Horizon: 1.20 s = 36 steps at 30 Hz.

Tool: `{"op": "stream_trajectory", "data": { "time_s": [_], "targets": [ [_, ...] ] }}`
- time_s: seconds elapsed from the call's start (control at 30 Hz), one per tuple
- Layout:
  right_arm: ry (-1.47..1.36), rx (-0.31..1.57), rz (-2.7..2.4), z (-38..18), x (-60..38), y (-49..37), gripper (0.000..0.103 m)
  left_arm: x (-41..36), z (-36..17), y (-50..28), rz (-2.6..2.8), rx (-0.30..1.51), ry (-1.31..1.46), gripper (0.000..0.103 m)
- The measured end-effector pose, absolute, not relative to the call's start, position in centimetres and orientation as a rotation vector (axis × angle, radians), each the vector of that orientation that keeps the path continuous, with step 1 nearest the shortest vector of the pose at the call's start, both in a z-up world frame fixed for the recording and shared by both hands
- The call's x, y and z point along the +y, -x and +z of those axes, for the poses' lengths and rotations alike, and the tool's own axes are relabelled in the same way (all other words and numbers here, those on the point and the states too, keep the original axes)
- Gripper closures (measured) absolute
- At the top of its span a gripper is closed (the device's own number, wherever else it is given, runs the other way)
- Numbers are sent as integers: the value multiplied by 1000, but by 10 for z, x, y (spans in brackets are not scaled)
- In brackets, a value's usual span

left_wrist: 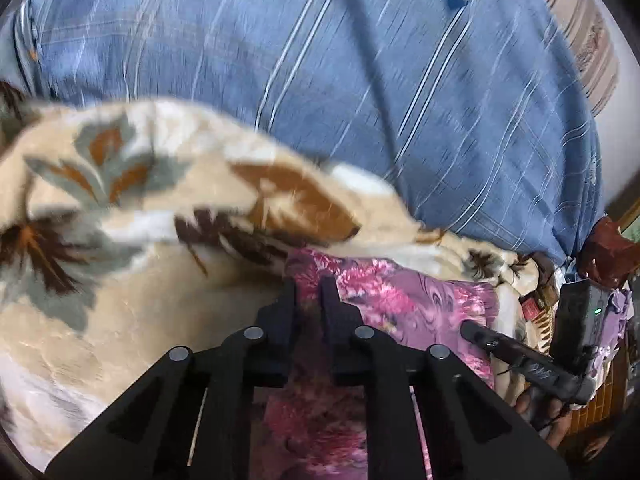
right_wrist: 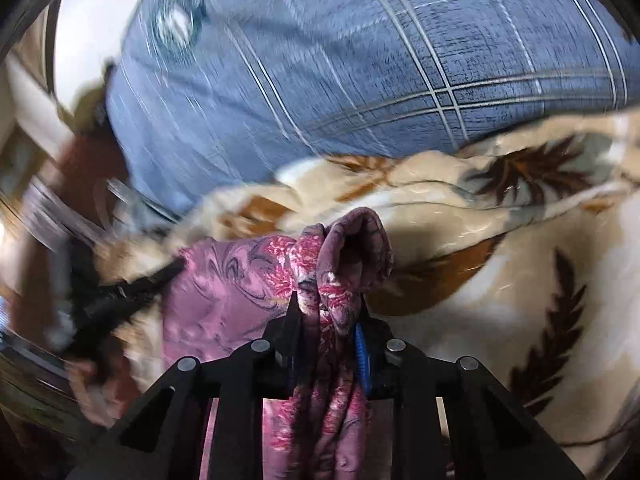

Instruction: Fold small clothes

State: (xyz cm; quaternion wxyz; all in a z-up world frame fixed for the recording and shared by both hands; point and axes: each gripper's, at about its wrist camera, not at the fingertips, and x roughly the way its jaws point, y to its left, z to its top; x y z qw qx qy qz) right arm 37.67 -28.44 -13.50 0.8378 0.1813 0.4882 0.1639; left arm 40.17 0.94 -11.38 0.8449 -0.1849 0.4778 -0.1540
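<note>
Pink floral garment (right_wrist: 240, 280) stretches between both jaws; right gripper (right_wrist: 328, 312) clenches it; left gripper (left_wrist: 308, 292) likewise.

No lettering, label, brand, number or sign is legible in either view.

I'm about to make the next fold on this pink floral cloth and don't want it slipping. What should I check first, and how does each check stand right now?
1. Right gripper has cloth between its fingers: ok, a bunched fold of the pink floral cloth is pinched there.
2. Left gripper has a hold: cannot tell; its fingers stand close together over the cloth, but no fabric shows pinched.
3. Cloth spread flat: not ok, it is bunched at the right gripper.
4. Cloth lies on the beige floral blanket: ok.
5. Grippers apart from each other: ok.
6. Clear view: not ok, both views are blurred.
</note>
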Motion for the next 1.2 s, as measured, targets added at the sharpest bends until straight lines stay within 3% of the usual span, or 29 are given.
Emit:
{"op": "stream_trajectory", "data": {
  "time_s": [0.1, 0.17, 0.2, 0.23, 0.33, 0.5, 0.6, 0.67, 0.7, 0.73, 0.87, 1.03, 1.2],
  "targets": [
    [-425, 1065, 356, -149, -287, -381, 74, 30, -110, -404, -368, 1038, 521, 89],
    [-495, 1074, 371, -142, -298, -380, 67, 41, -104, -402, -389, 1039, 576, 72],
    [-532, 1058, 365, -135, -306, -378, 65, 47, -99, -397, -403, 1028, 599, 51],
    [-558, 1042, 362, -130, -314, -374, 59, 53, -96, -393, -409, 1014, 607, 43],
    [-641, 1007, 403, -115, -328, -360, 51, 41, -102, -393, -418, 1052, 598, 43],
    [-680, 1029, 460, -119, -318, -346, 56, 25, -135, -392, -475, 1199, 623, 42],
    [-661, 1075, 465, -133, -306, -354, 73, 18, -140, -391, -456, 1192, 609, 42],
    [-624, 1107, 455, -142, -299, -357, 92, 14, -140, -390, -430, 1196, 579, 46],
    [-608, 1114, 441, -143, -299, -357, 96, 11, -139, -388, -422, 1189, 554, 52],
    [-601, 1103, 437, -139, -300, -355, 97, 9, -136, -386, -420, 1181, 540, 57],
    [-442, 1011, 399, -98, -293, -340, 98, -3, -122, -374, -407, 1115, 432, 59],
    [-385, 1127, 313, -141, -289, -349, 98, -15, -131, -372, -358, 1102, 283, 54],
    [-448, 1049, 359, -119, -299, -340, 91, 17, -120, -367, -353, 1164, 444, 46]
  ]
}}
